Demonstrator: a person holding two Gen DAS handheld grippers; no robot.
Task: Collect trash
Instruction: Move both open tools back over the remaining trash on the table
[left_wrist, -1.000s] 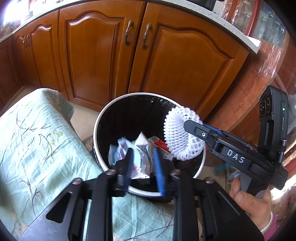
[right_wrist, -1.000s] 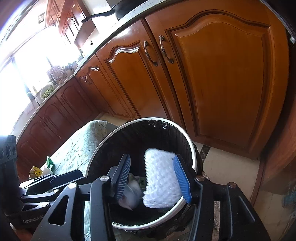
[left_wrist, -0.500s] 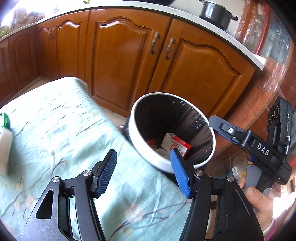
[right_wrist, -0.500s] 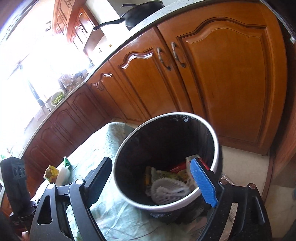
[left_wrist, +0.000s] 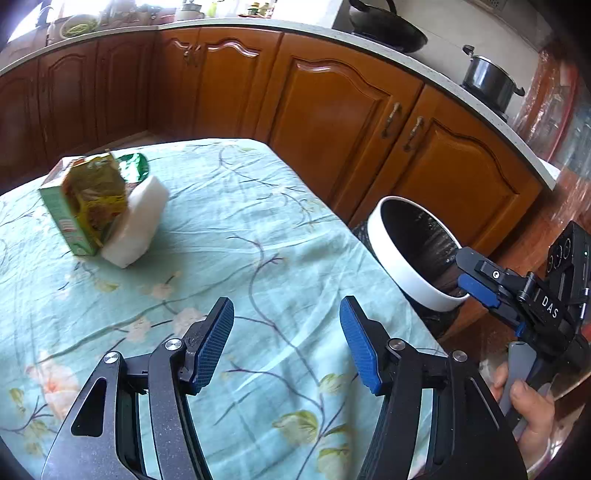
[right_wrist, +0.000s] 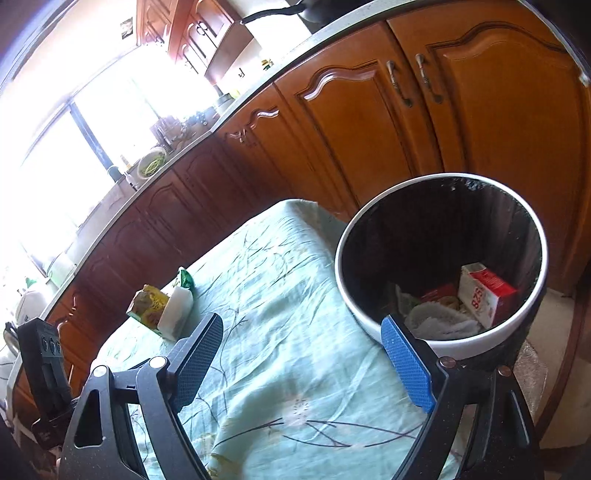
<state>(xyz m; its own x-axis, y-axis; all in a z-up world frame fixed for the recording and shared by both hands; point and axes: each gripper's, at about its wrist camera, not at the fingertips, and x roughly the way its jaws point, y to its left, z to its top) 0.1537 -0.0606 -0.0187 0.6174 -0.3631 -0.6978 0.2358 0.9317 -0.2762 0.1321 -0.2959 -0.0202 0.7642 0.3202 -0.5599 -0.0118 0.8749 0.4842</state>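
Observation:
A white-rimmed bin (left_wrist: 402, 258) with a black liner stands off the table's far right corner; the right wrist view (right_wrist: 354, 291) shows a white foam net (right_wrist: 439, 321) and a red-and-white carton (right_wrist: 484, 295) inside. On the table at far left stand a green carton (left_wrist: 62, 218), a yellow crumpled wrapper (left_wrist: 94, 195), a white foam block (left_wrist: 138, 221) and a green wrapper (left_wrist: 133, 168). My left gripper (left_wrist: 286, 343) is open and empty over the tablecloth. My right gripper (right_wrist: 306, 363) is open and empty by the bin; it also shows in the left wrist view (left_wrist: 480, 291).
The table carries a light green flowered cloth (left_wrist: 240, 229). Wooden kitchen cabinets (left_wrist: 332, 110) run behind the table and bin. A wok (left_wrist: 388, 27) and a pot (left_wrist: 487, 79) sit on the counter.
Both grippers opened and dropped their trash into the bin: the right one the foam net, the left one crumpled wrappers. Both then pulled back over the table, the left swinging left.

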